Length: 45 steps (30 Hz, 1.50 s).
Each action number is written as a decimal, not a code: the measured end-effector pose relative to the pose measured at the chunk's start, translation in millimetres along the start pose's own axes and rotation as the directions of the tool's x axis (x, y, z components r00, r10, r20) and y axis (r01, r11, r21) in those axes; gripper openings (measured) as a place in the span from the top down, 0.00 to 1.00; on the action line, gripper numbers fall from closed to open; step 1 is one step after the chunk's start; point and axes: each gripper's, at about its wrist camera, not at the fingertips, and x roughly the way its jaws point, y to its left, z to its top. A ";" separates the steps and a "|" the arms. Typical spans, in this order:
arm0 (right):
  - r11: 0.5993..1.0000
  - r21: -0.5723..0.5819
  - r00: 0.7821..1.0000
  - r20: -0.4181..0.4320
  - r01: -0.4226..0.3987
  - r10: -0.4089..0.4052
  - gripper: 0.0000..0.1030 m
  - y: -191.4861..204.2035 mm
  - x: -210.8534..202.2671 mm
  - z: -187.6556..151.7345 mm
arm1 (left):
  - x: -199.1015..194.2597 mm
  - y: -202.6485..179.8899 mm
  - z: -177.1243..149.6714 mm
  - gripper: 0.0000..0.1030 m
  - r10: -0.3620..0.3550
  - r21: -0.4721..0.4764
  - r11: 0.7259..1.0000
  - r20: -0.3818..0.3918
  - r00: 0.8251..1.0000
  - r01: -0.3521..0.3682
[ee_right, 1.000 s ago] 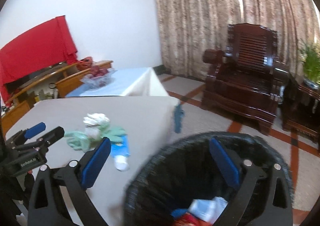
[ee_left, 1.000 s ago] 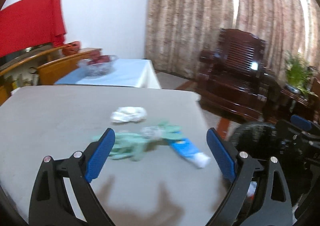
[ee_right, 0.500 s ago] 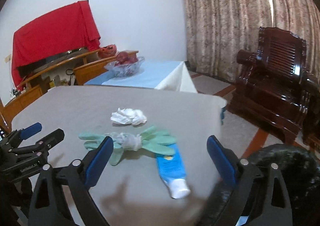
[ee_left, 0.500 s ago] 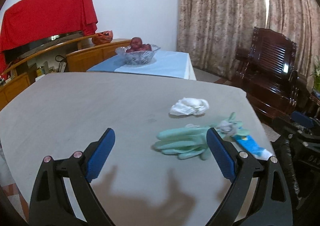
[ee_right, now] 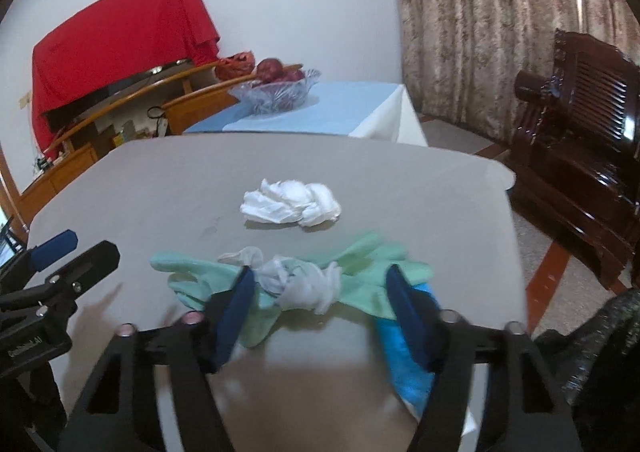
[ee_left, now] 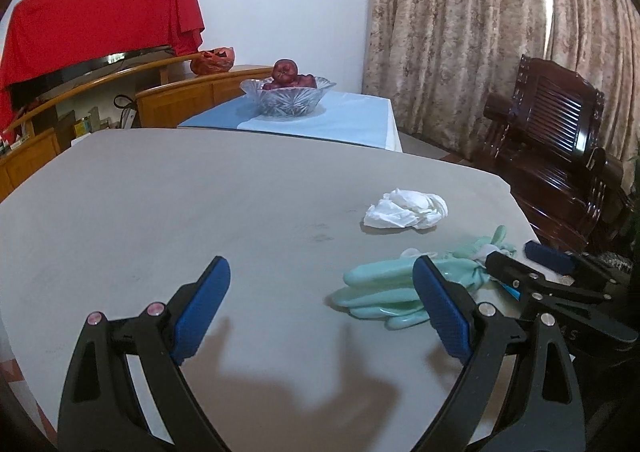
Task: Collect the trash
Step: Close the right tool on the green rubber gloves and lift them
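On the grey table [ee_left: 160,192] lie a crumpled white tissue [ee_left: 406,209], mint green rubber gloves [ee_left: 384,292] and a clear plastic wad on them. In the right wrist view the tissue [ee_right: 292,203] lies behind the gloves [ee_right: 360,272], the plastic wad [ee_right: 304,284] and a blue tube [ee_right: 404,364]. My right gripper [ee_right: 322,312] is open, its fingers either side of the plastic wad, just above the gloves. My left gripper [ee_left: 320,308] is open and empty over bare table, left of the gloves.
A black trash bin [ee_right: 592,352] stands off the table's right edge. A glass fruit bowl [ee_left: 287,97] sits on a blue-clothed table behind. A dark wooden armchair [ee_left: 560,156] stands at the right. A red cloth [ee_left: 100,24] covers a screen on the back cabinet.
My right gripper swung from over the bin to the table and came down around the plastic wad. My left gripper panned left, so the gloves now sit at its right finger.
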 end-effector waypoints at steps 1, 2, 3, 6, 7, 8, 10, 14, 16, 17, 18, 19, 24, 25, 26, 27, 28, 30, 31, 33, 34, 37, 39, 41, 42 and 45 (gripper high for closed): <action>1.000 -0.003 1.000 -0.003 -0.013 0.013 0.62 1.1 0.2 -0.7 | 1.3 0.8 0.1 0.13 0.002 -0.002 1.000 -0.001 1.000 -0.002; 1.000 -0.011 1.000 0.000 -0.018 0.018 0.62 2.9 -1.3 -1.6 | 2.7 1.7 0.4 0.13 0.003 -0.004 1.000 -0.004 1.000 -0.003; 0.999 -0.024 1.000 0.006 -0.021 0.022 0.64 5.5 -3.8 -1.8 | 3.4 2.4 0.5 0.13 0.003 -0.006 1.000 -0.005 1.000 -0.003; 0.999 -0.027 0.999 0.008 -0.038 0.038 0.65 8.9 -12.3 -3.9 | 2.8 2.6 -0.1 0.13 0.005 -0.007 1.000 -0.008 1.000 -0.005; 0.999 -0.020 0.999 0.005 -0.045 0.045 0.66 9.7 -15.0 -4.6 | 2.4 2.3 -0.2 0.13 0.005 -0.006 1.000 -0.008 1.000 -0.005; 0.999 -0.016 0.999 0.003 -0.051 0.051 0.66 11.2 -17.5 -5.6 | 2.2 2.4 -0.1 0.13 0.004 -0.006 1.000 -0.008 1.000 -0.004; 0.998 -0.024 0.998 0.001 -0.058 0.058 0.66 15.1 -26.4 -10.5 | 0.2 1.6 -0.6 0.13 0.003 -0.005 1.000 -0.008 1.000 -0.003; 0.998 -0.036 0.998 0.007 -0.058 0.058 0.66 19.6 -43.7 -19.1 | -3.4 -0.3 -3.1 0.13 -0.001 -0.009 1.000 -0.014 1.000 0.001; 0.998 -0.033 0.998 0.005 -0.057 0.057 0.66 19.1 -49.9 -21.4 | -6.1 -3.3 -6.3 0.13 -0.006 -0.002 1.000 -0.020 1.000 0.006; 0.998 -0.033 0.998 -0.003 -0.058 0.058 0.66 18.8 -52.1 -22.5 | -7.1 -5.2 -8.2 0.13 -0.007 0.002 1.000 -0.024 1.000 0.007; 0.998 -0.027 0.998 -0.018 -0.065 0.065 0.66 18.1 -54.0 -24.5 | -8.2 -6.2 -9.9 0.13 -0.009 0.005 1.000 -0.027 1.000 0.009; 0.998 -0.020 0.997 -0.027 -0.067 0.067 0.66 17.3 -54.8 -26.0 | -9.1 -7.4 -11.4 0.13 -0.012 0.005 1.000 -0.029 0.999 0.012; 0.998 -0.037 0.996 -0.068 -0.054 0.052 0.66 18.9 -61.5 -36.2 | -13.5 -12.9 -16.0 0.13 -0.028 0.003 1.000 -0.040 0.999 0.029; 0.998 -0.039 0.997 -0.063 -0.044 0.041 0.66 18.3 -62.8 -37.6 | -14.1 -14.3 -17.1 0.13 -0.031 0.008 0.999 -0.041 0.999 0.031; 0.999 -0.039 0.998 -0.057 -0.033 0.031 0.66 17.0 -63.5 -38.3 | -15.0 -14.9 -18.9 0.13 -0.033 0.011 0.999 -0.043 0.999 0.034; 0.999 -0.035 0.998 -0.053 -0.027 0.025 0.66 15.1 -64.0 -38.8 | -15.9 -16.1 -20.8 0.13 -0.038 0.012 0.999 -0.046 0.998 0.039; 0.999 -0.028 0.998 -0.050 -0.025 0.023 0.66 12.9 -63.4 -38.4 | -17.3 -17.5 -23.3 0.13 -0.044 0.011 0.999 -0.050 0.998 0.044; 1.000 -0.021 0.999 -0.049 -0.017 0.016 0.66 9.0 -60.9 -38.4 | -18.6 -19.6 -26.8 0.13 -0.051 0.014 0.999 -0.057 0.997 0.052; 1.000 -0.015 0.999 -0.052 -0.012 0.012 0.66 6.8 -57.8 -38.8 | -18.9 -21.7 -29.2 0.13 -0.051 0.021 0.998 -0.061 0.997 0.052; 1.000 -0.002 0.999 -0.053 -0.013 0.013 0.66 2.7 -54.0 -40.0 | -18.0 -23.2 -32.5 0.13 -0.053 0.024 0.998 -0.069 0.996 0.055; 1.000 0.002 0.998 -0.054 -0.013 0.013 0.66 1.1 -53.8 -41.0 | -17.1 -23.7 -33.7 0.13 -0.055 0.023 0.998 -0.073 0.996 0.057; 1.000 0.009 0.999 -0.052 -0.011 0.012 0.66 -2.7 -52.1 -41.8 | -14.1 -26.3 -36.4 0.13 -0.054 0.027 0.998 -0.083 0.995 0.057; 1.000 0.012 0.999 -0.048 -0.002 0.003 0.67 -5.0 -52.8 -42.6 | -12.3 -26.3 -35.6 0.13 -0.056 0.027 0.998 -0.082 0.995 0.058; 1.000 0.020 0.999 -0.046 0.006 -0.006 0.67 -9.0 -52.8 -41.7 | -11.2 -26.5 -34.6 0.13 -0.054 0.025 0.998 -0.080 0.995 0.056; 1.000 0.022 0.999 -0.047 0.005 -0.004 0.67 -10.7 -51.8 -40.6 | -9.6 -27.1 -33.8 0.13 -0.053 0.025 0.998 -0.079 0.995 0.055; 1.000 0.018 0.999 -0.051 0.004 -0.003 0.67 -13.8 -49.7 -39.9 | -5.1 -28.5 -30.2 0.13 -0.052 0.027 0.998 -0.077 0.996 0.055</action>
